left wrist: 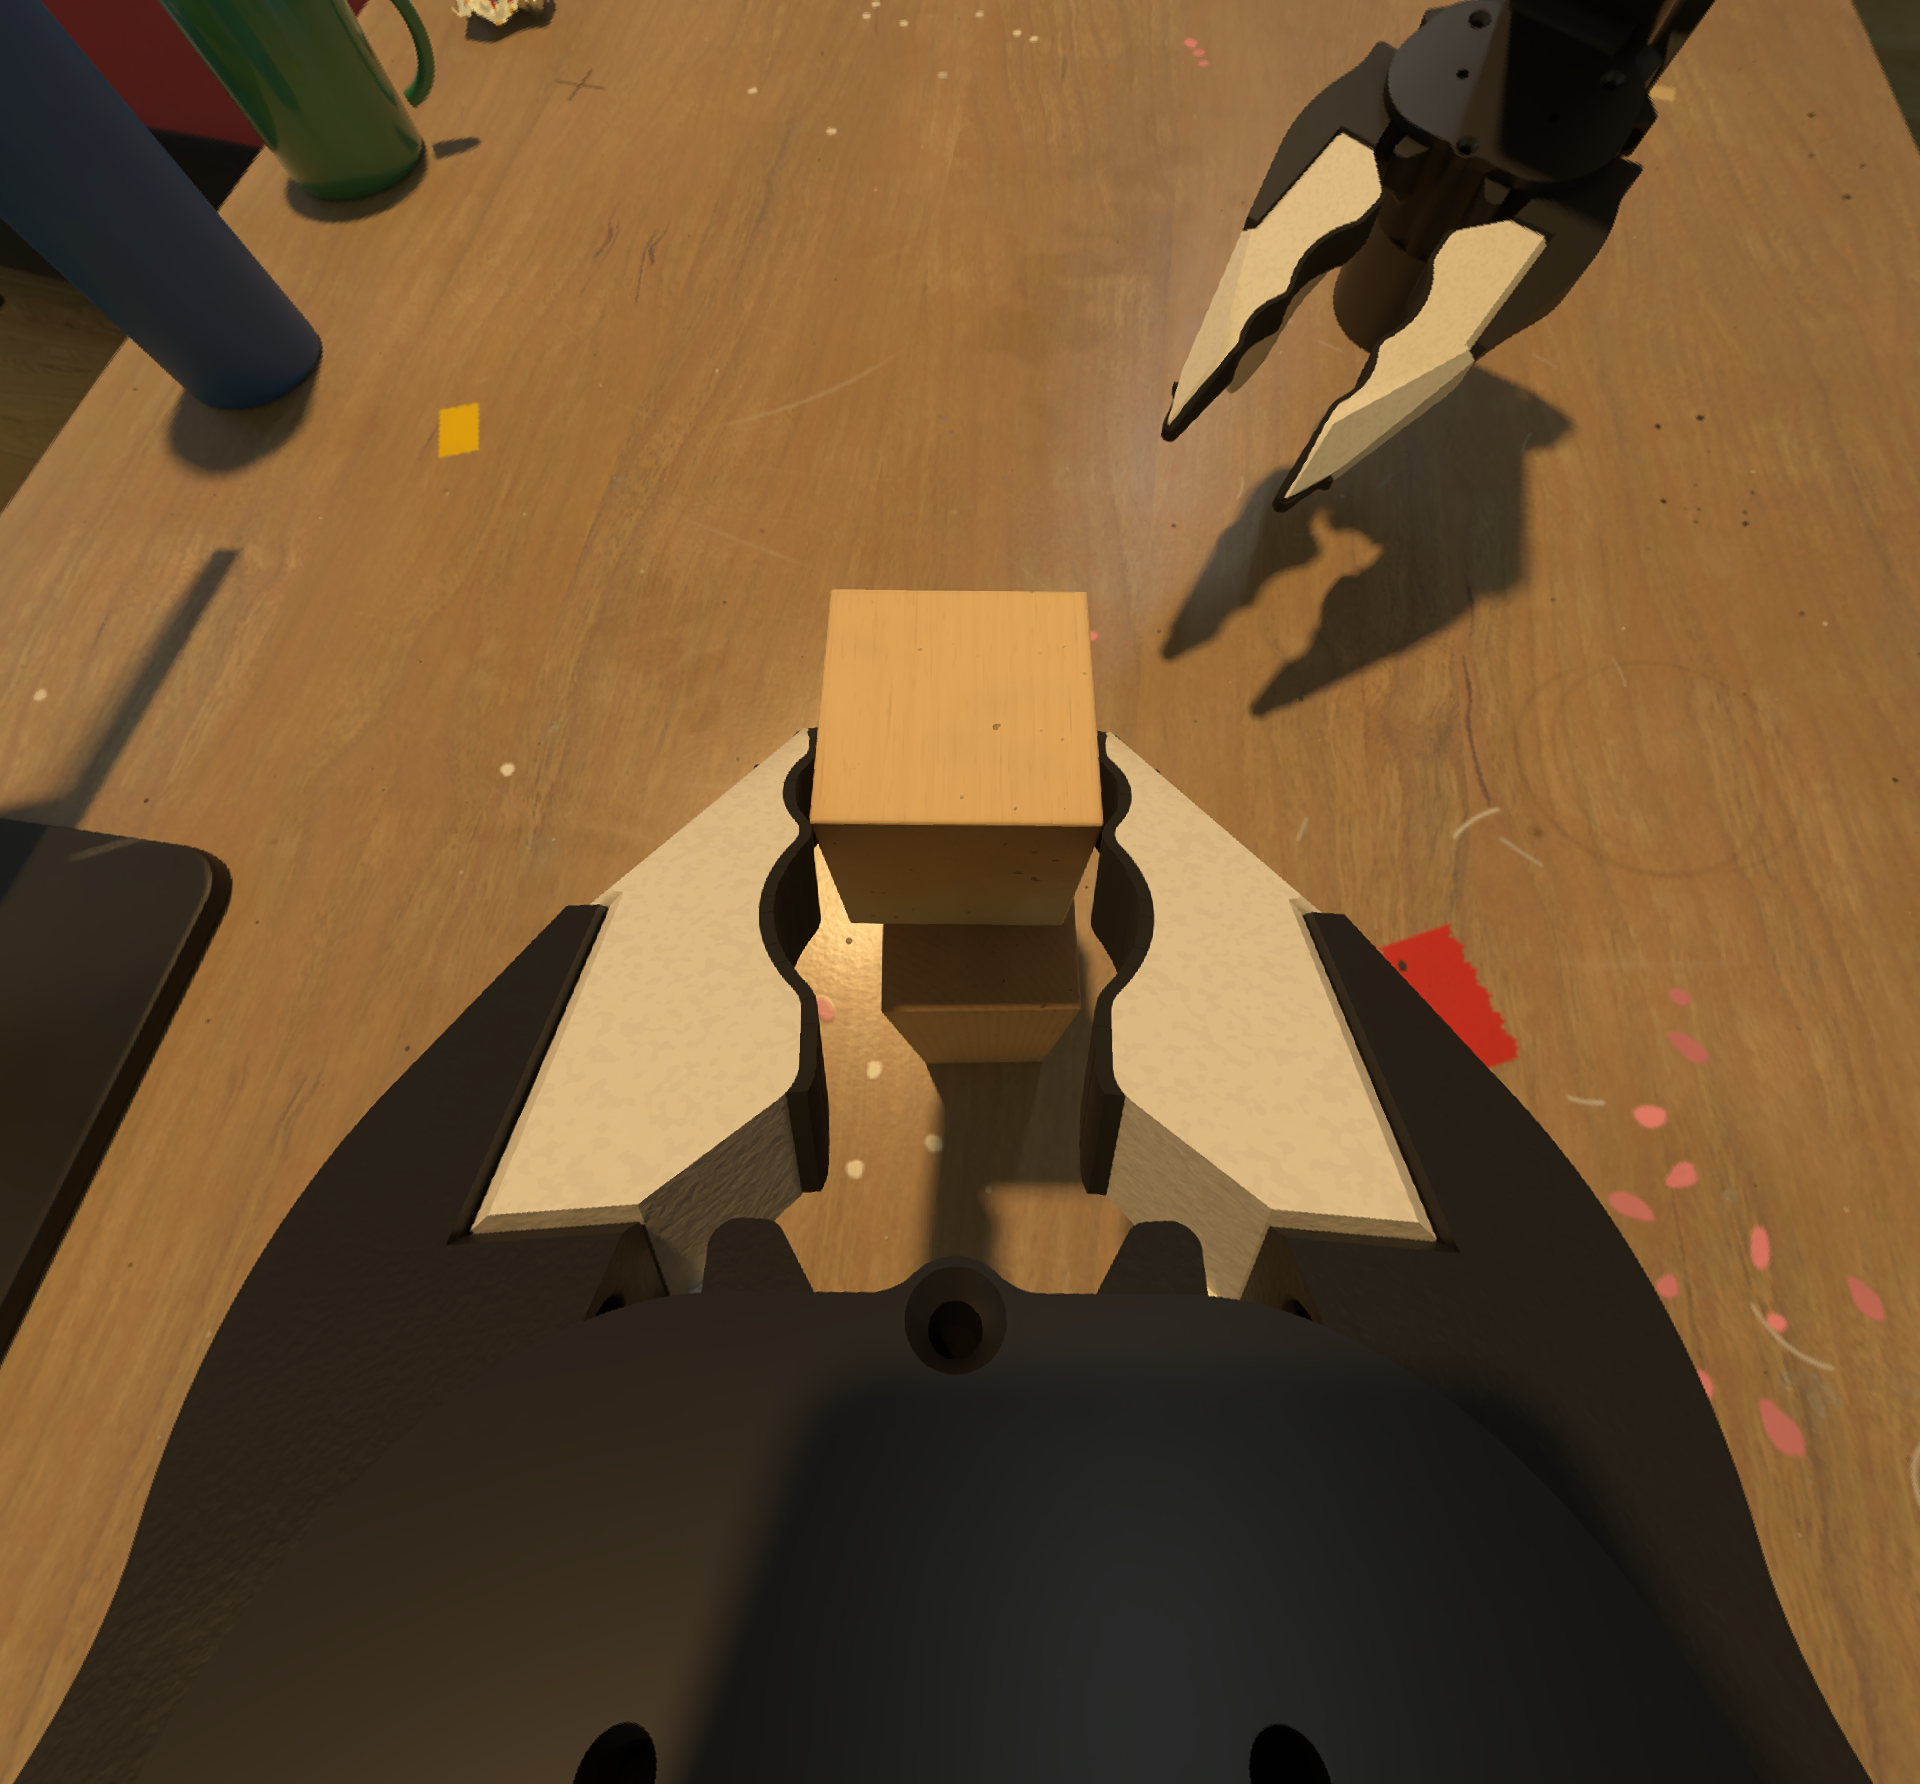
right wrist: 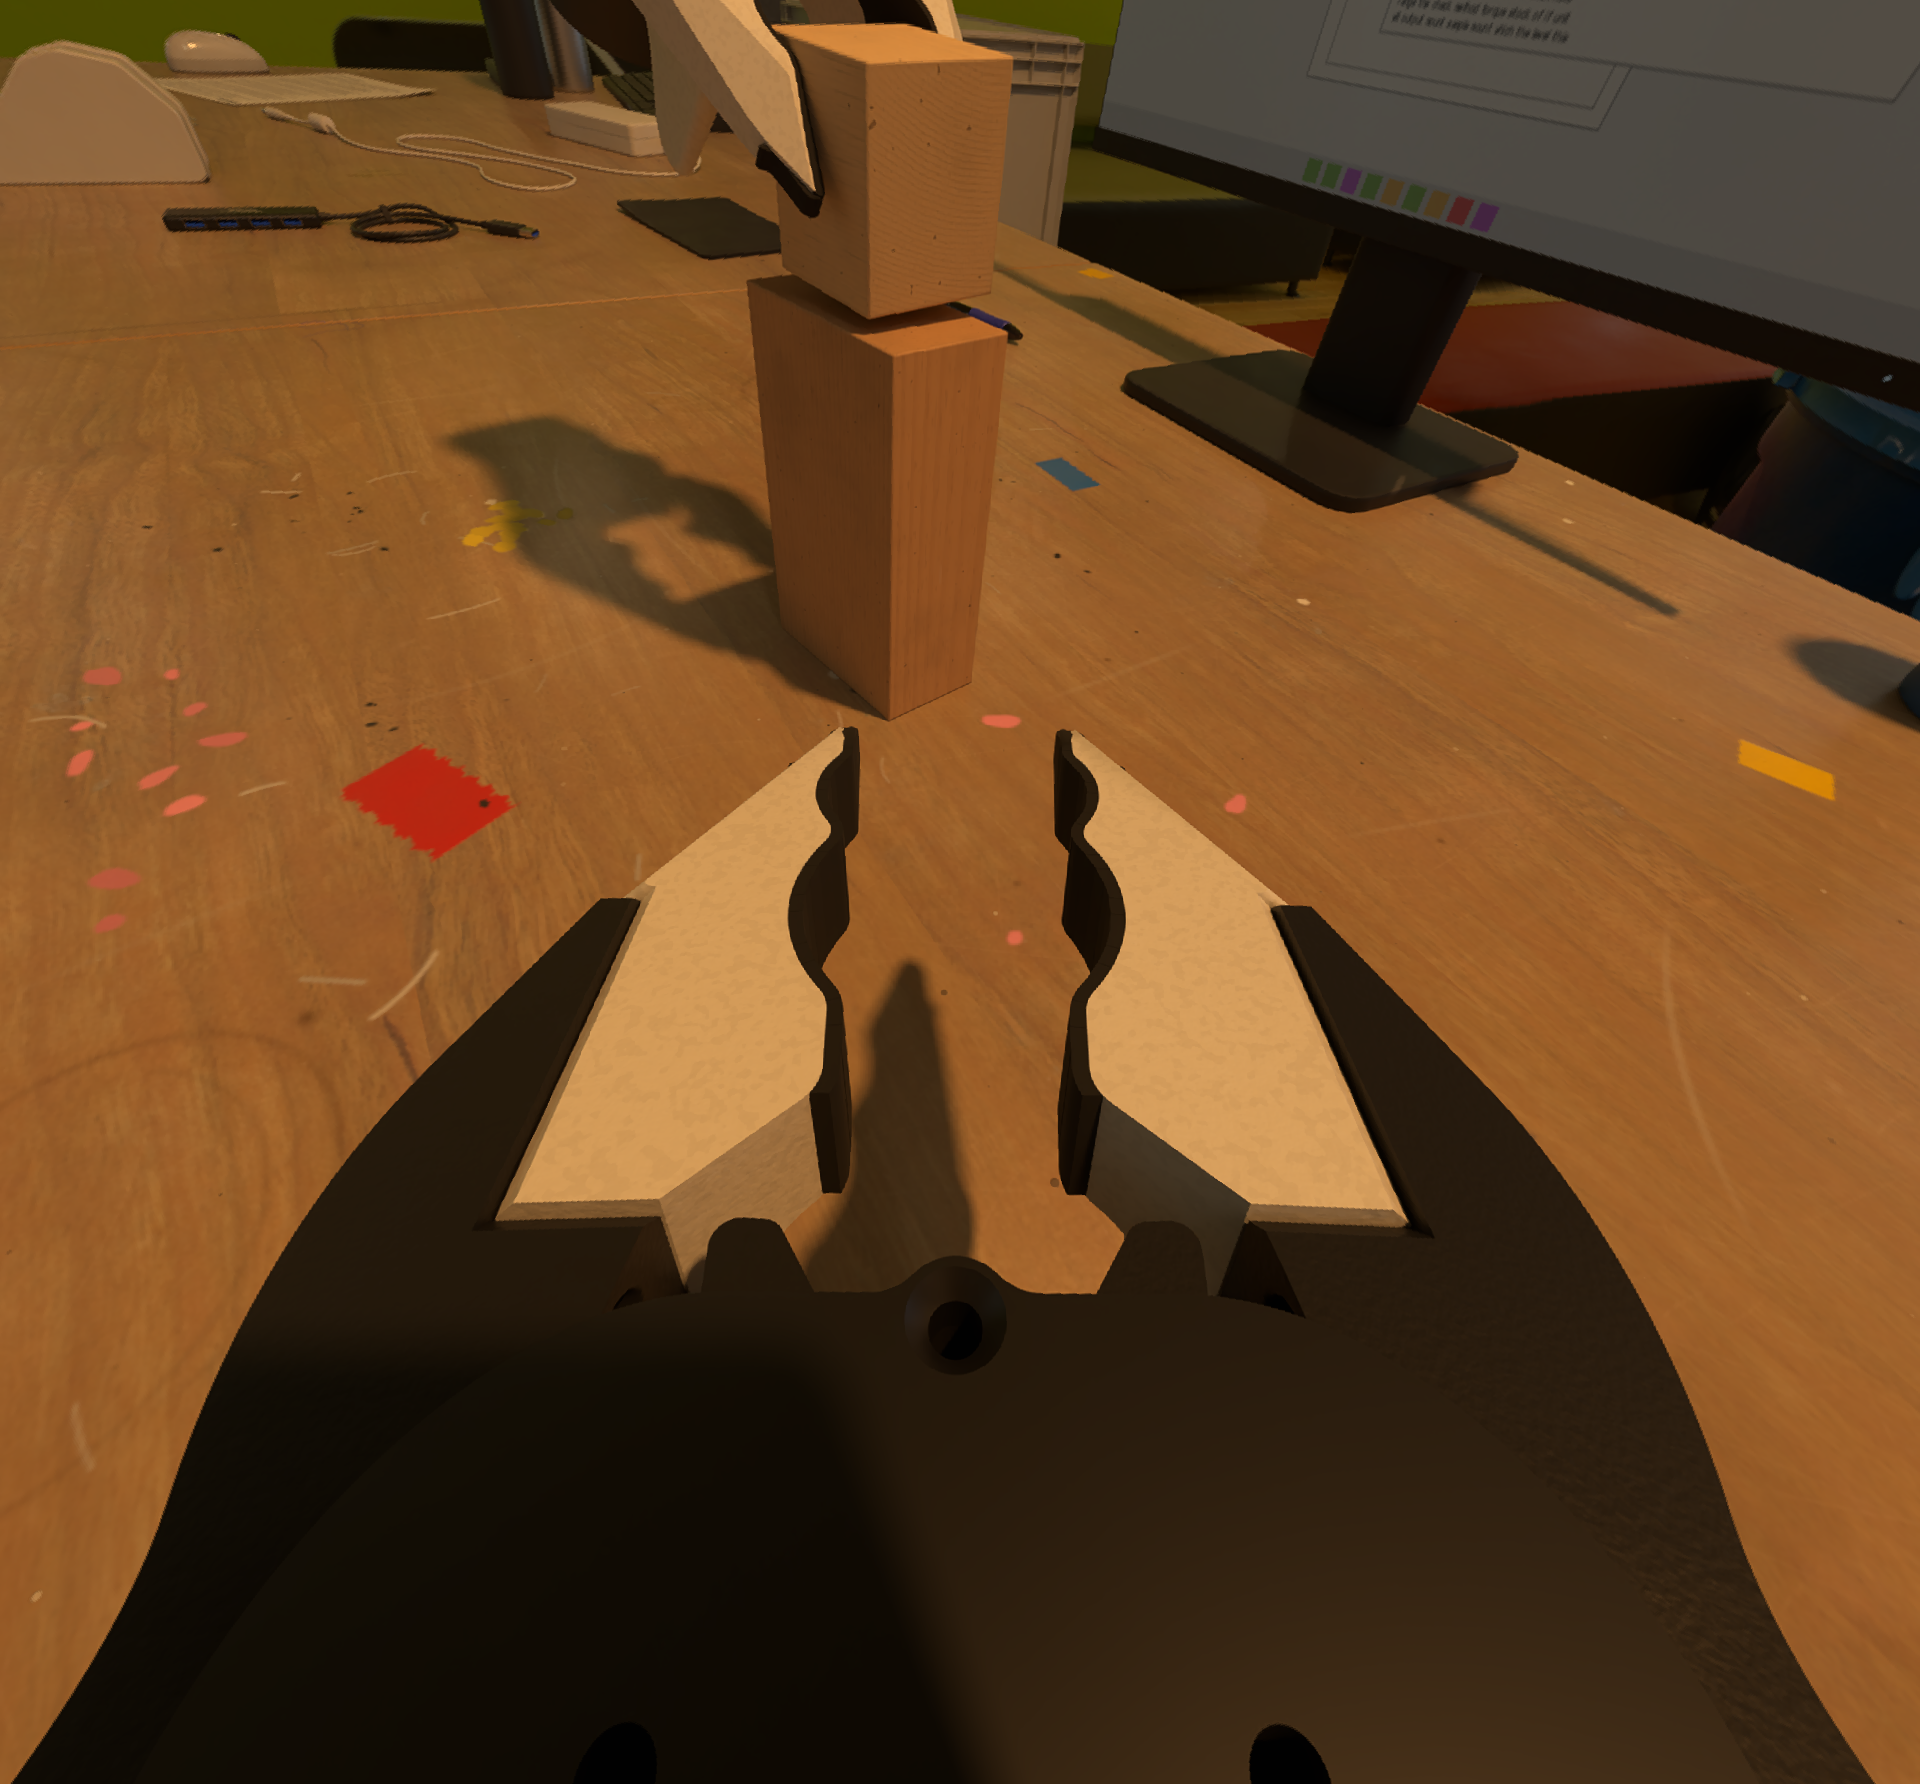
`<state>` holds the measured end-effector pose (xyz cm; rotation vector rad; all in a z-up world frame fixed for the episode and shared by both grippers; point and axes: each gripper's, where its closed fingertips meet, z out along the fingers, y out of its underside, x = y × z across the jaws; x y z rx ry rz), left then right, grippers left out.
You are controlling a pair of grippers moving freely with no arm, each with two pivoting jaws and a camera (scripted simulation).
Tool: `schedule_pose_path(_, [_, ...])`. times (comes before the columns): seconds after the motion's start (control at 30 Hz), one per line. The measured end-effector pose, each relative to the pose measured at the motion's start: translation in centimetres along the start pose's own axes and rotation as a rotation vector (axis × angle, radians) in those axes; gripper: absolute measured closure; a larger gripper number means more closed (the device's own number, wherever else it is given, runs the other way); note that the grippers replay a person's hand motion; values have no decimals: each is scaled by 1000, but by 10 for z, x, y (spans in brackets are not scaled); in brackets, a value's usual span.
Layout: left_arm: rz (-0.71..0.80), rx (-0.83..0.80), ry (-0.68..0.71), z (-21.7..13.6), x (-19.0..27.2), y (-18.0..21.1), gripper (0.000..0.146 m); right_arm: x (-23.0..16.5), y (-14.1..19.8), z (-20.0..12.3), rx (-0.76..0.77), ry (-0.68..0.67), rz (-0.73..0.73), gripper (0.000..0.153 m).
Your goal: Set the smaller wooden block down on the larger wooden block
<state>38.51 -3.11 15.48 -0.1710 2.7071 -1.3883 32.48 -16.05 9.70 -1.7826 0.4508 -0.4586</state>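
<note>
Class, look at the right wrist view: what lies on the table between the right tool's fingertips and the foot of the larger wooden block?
Only bare table with one small pink paint fleck; the right tool stands open, short of the larger wooden block.

Left wrist view: steeply down, close. Right: low, level. Both share stacked blocks (left wrist: 956, 706).

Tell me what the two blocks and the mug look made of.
Smaller block and larger block: apparently bare, matte wood, with fine grain lines. Green mug: glossy, with sharp highlights; glazed ceramic or plastic, can't tell which.
</note>
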Motion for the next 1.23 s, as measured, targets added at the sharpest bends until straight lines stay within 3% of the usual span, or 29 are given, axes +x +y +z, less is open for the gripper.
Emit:
schedule_pose_path(0.6, [-14, 50, -26, 0, 2, 5, 96, -4, 1, 5, -9, -21, -6, 115])
schedule_pose_path(0.67, [-18, 63, -47, 0, 1, 3, 84, -5, 0, 5, -7, -25, -5, 115])
schedule_pose_path(0.8, [-60, 164, -16, -14, 6, -12, 72, -9, -4, 6, 10, -58, 5, 114])
schedule_pose_path(1.03, [-106, 461, -150, -57, 0, -39, 65, -14, -14, 16, 49, -135, 56, 107])
schedule_pose_path(1.23, [-172, 589, -257, -40, -3, -16, 54, -20, -28, 25, 78, -250, 126, 91])
